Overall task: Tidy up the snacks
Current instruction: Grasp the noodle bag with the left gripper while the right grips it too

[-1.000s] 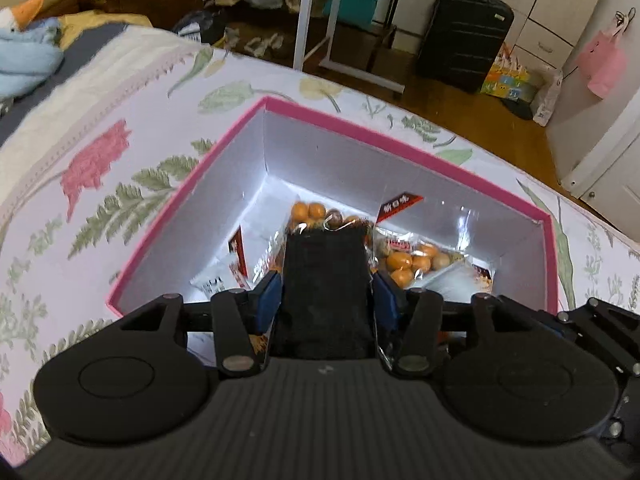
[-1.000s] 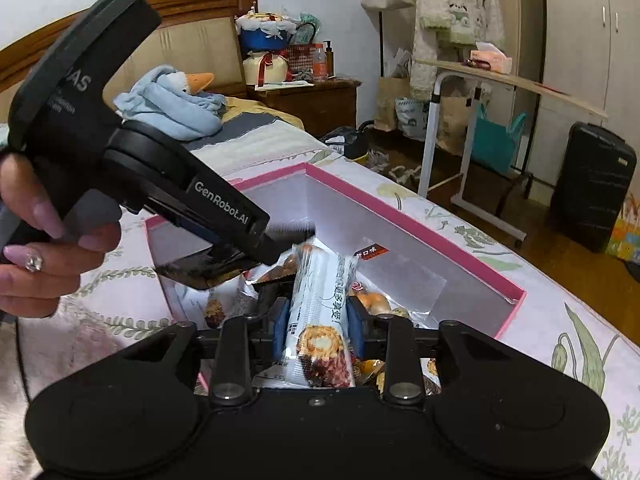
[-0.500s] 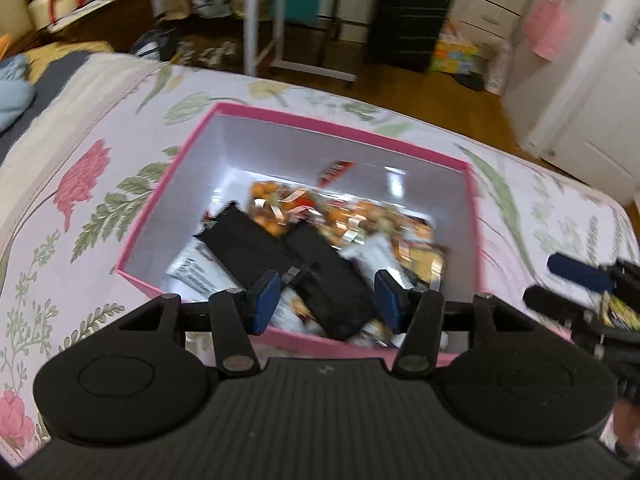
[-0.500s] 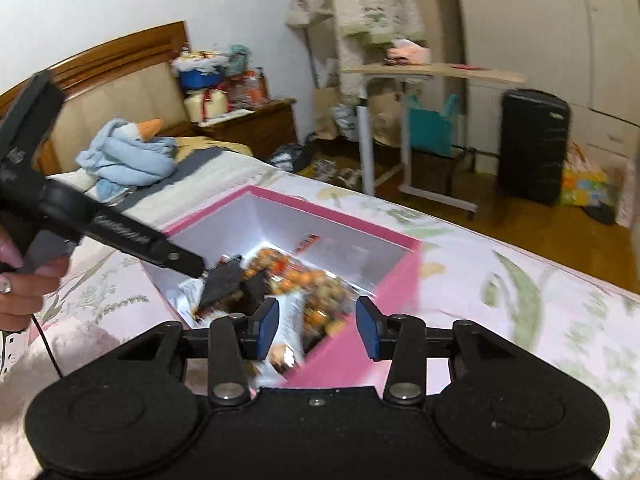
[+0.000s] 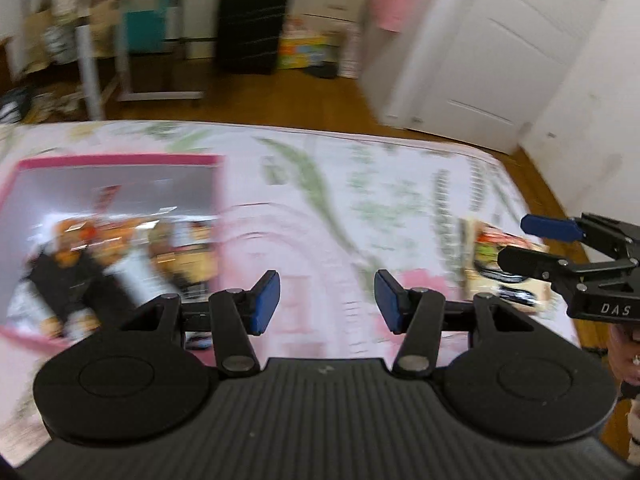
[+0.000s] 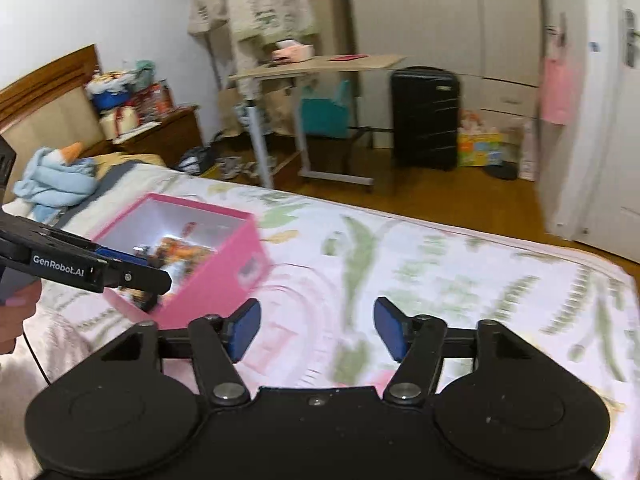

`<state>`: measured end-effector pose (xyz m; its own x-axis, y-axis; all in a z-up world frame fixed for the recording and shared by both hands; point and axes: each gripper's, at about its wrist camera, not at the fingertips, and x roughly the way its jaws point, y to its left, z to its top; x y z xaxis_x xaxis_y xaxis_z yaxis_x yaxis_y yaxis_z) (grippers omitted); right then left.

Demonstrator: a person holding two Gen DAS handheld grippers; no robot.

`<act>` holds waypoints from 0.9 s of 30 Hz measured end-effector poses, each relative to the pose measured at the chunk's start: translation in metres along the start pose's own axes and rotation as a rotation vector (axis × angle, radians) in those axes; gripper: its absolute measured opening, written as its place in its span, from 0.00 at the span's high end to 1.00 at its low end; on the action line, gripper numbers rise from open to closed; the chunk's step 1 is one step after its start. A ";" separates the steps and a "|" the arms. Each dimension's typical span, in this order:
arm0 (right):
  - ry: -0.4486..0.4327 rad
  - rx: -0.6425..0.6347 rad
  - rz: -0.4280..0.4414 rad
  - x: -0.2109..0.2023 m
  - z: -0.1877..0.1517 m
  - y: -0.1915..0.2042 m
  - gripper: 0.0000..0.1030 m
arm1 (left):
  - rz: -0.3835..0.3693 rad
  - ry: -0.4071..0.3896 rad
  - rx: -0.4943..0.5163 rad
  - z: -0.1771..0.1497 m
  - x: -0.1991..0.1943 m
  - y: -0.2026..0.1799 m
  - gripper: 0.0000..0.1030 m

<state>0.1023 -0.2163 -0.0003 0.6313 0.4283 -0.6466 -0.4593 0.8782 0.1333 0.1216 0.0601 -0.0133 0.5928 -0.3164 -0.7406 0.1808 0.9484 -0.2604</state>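
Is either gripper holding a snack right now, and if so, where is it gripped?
Neither. The left gripper and right gripper are both open and empty; the right's have just been opening. Nothing sits between either pair of fingers.

A home bedroom: a bed with floral pink-and-green bedspread (image 6: 440, 264), wooden headboard (image 6: 48, 80), wooden nightstand (image 6: 168, 136), white built-in wardrobes (image 6: 440, 20), black hard-shell suitcase (image 6: 424, 116), and clothes hanging (image 6: 264, 4) by the wall.

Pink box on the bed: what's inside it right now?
The pink box holds a pile of snack packets, orange ones and a black one. Motion blur hides the labels, and whatever lies under the pile is covered.
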 end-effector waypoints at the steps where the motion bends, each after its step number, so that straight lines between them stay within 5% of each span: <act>1: -0.001 0.001 -0.025 -0.006 -0.004 -0.013 0.28 | -0.029 0.000 0.014 0.001 0.010 -0.010 0.50; 8: -0.019 0.177 -0.167 -0.017 -0.043 -0.108 0.26 | -0.161 0.013 0.104 -0.001 0.090 -0.079 0.50; 14: -0.009 0.386 -0.260 -0.006 -0.080 -0.177 0.23 | -0.179 0.050 0.133 -0.008 0.171 -0.115 0.50; 19: 0.004 0.503 -0.318 0.001 -0.111 -0.211 0.15 | -0.266 0.036 0.011 -0.007 0.212 -0.129 0.49; 23: 0.022 0.623 -0.294 0.007 -0.133 -0.229 0.15 | -0.262 0.148 0.004 -0.007 0.239 -0.153 0.47; 27: 0.083 0.674 -0.179 0.017 -0.148 -0.237 0.23 | -0.266 0.193 0.093 -0.016 0.250 -0.179 0.44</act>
<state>0.1290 -0.4488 -0.1539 0.5990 0.2708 -0.7536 0.1516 0.8857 0.4388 0.2244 -0.1894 -0.1618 0.3579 -0.5422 -0.7602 0.3852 0.8274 -0.4088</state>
